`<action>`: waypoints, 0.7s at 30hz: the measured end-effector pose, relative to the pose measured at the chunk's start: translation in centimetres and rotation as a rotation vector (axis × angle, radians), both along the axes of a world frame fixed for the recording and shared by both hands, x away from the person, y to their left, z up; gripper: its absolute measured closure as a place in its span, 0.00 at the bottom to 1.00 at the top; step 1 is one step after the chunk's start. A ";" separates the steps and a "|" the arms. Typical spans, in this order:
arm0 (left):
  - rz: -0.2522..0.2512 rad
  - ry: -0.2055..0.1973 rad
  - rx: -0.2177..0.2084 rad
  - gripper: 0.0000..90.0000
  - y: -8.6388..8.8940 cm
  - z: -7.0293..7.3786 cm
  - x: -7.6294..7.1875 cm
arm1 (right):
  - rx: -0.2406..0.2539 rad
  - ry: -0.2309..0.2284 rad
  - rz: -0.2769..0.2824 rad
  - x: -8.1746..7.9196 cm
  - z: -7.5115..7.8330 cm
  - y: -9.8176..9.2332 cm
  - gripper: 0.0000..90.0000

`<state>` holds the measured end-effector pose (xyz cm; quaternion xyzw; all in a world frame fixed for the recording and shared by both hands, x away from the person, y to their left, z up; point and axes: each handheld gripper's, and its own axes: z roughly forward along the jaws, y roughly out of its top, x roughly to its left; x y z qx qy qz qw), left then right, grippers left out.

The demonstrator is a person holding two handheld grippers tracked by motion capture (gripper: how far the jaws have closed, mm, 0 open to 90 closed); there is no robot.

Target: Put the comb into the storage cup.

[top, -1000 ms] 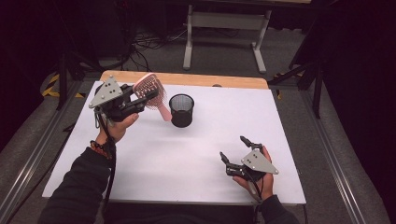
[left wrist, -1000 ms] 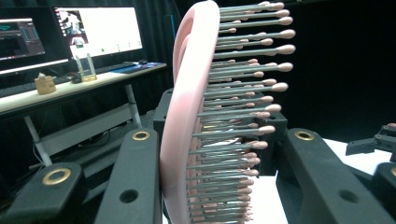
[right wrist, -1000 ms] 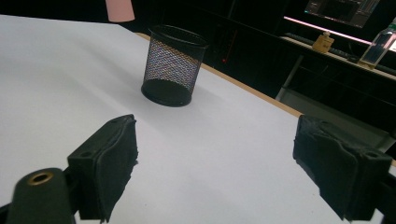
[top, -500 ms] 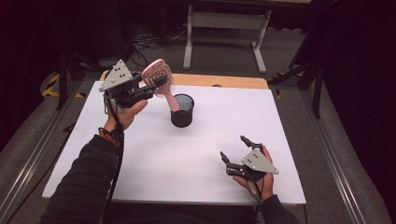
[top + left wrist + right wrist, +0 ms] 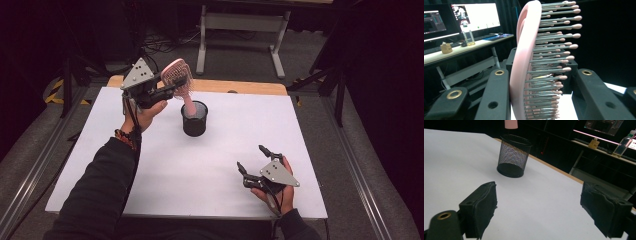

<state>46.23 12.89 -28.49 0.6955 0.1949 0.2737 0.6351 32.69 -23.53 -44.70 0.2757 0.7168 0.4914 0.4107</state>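
The pink hairbrush (image 5: 177,76) is clamped by its head between the jaws of the left gripper (image 5: 167,90), held up in the air at the far left of the white table (image 5: 200,175), right over the black mesh cup (image 5: 194,119). Its long axis runs nearly upright, a bit tilted, with the handle end pointing down at the cup's mouth and the bristles facing right. The left forearm reaches up and away from the near edge with the hand raised, while the right gripper (image 5: 252,162) sits low at the near right with jaws wide apart, holding nothing.

A recording lab is showing: black curtains hanging around, monitors (image 5: 461,17) glowing at 10 o'clock, cables (image 5: 165,42) trailing across the floor.
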 end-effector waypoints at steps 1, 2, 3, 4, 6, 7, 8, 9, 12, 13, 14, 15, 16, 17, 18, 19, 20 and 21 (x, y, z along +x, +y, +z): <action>0.004 0.003 -0.004 0.70 -0.1 0.0 0.3 | 0.000 0.000 0.001 0.0 0.0 0.0 0.16; 0.004 0.006 -0.012 0.70 -0.2 -0.1 0.4 | 0.000 0.000 0.001 0.0 0.0 0.0 0.16; 0.004 0.004 -0.014 0.70 -0.2 -0.1 0.5 | 0.003 0.001 0.002 0.0 0.0 0.0 0.16; 0.004 0.004 -0.014 0.70 -0.2 -0.1 0.5 | 0.003 0.001 0.002 0.0 0.0 0.0 0.16; 0.011 0.017 -0.012 0.70 -0.4 -0.3 0.9 | 0.002 0.001 0.002 0.0 0.0 -0.1 0.16; 0.018 0.014 -0.010 0.70 -0.4 -0.4 1.0 | 0.002 0.002 0.002 0.0 0.0 0.0 0.16; 0.018 0.020 -0.010 0.70 -0.4 -0.5 1.2 | 0.002 0.002 0.003 0.0 0.0 0.0 0.16; 0.018 0.020 -0.010 0.70 -0.4 -0.5 1.2 | 0.001 0.001 0.003 0.0 0.0 0.0 0.16; 0.023 0.033 -0.010 0.70 -0.5 -0.9 1.7 | 0.002 0.002 0.005 0.0 0.0 0.0 0.16; 0.026 0.037 -0.018 0.70 -0.6 -1.0 1.8 | 0.001 0.003 0.004 0.0 0.0 0.0 0.16; 0.026 0.037 -0.018 0.70 -0.6 -1.0 1.8 | 0.002 0.003 0.004 0.0 0.0 0.0 0.16; 0.029 0.045 -0.021 0.70 -0.7 -1.4 2.1 | 0.002 0.004 0.005 0.0 0.0 0.0 0.16; 0.028 0.048 -0.020 0.70 -0.7 -1.5 2.2 | 0.002 0.005 0.006 0.0 0.0 0.0 0.16; 0.028 0.048 -0.020 0.70 -0.7 -1.5 2.2 | 0.002 0.005 0.006 0.0 0.0 0.0 0.16; 0.029 0.055 -0.022 0.70 -0.8 -1.8 2.4 | 0.001 0.008 0.007 0.0 -0.1 0.0 0.16; 0.029 0.055 -0.022 0.70 -0.8 -1.8 2.4 | 0.001 0.008 0.007 0.0 -0.1 0.0 0.16; 0.027 0.063 -0.032 0.70 -0.9 -2.0 2.5 | -0.002 0.010 0.009 0.1 -0.1 0.0 0.16; 0.027 0.073 -0.030 0.70 -1.0 -2.3 2.7 | -0.002 0.010 0.010 0.1 -0.1 0.0 0.16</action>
